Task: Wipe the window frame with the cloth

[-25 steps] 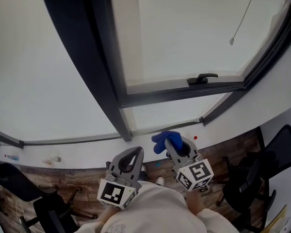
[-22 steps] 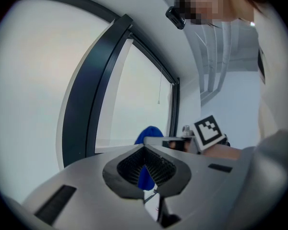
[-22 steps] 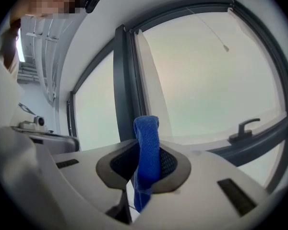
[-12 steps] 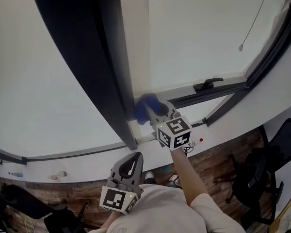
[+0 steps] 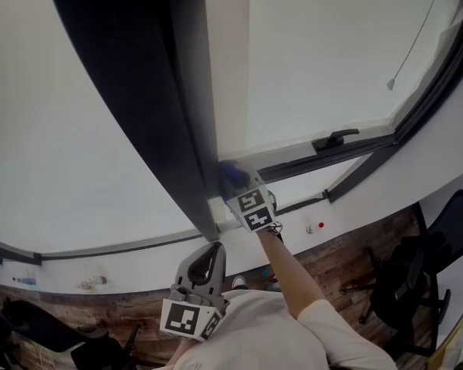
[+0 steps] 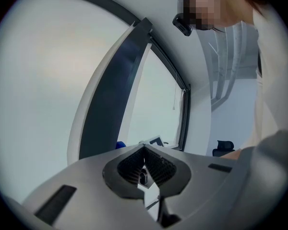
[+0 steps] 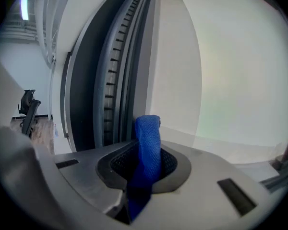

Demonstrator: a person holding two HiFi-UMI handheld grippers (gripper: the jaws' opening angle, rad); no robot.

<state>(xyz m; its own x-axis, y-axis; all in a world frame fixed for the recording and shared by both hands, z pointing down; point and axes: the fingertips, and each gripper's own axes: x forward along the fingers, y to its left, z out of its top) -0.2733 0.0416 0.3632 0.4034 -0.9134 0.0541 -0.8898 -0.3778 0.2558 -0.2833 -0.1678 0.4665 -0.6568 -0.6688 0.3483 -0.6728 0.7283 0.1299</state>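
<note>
A blue cloth (image 7: 148,147) sticks up from between the jaws of my right gripper (image 7: 145,163), which is shut on it. In the head view that gripper (image 5: 241,190) reaches up to the dark window frame (image 5: 170,106), and the cloth (image 5: 231,173) meets the frame's lower corner beside the pale pane edge. The right gripper view has the frame's ribbed track (image 7: 116,66) just left of the cloth. My left gripper (image 5: 203,272) hangs low by the person's body, jaws shut with nothing in them; its own view (image 6: 144,158) looks up at the frame (image 6: 116,90).
A black window handle (image 5: 333,139) sits on the lower sash bar to the right. A pull cord (image 5: 413,41) hangs in front of the pane. Below lie a white sill (image 5: 139,253), a wood floor and office chairs (image 5: 405,284).
My right gripper has risen from near the body up to the frame's lower corner with the cloth in it. The left gripper has stayed low.
</note>
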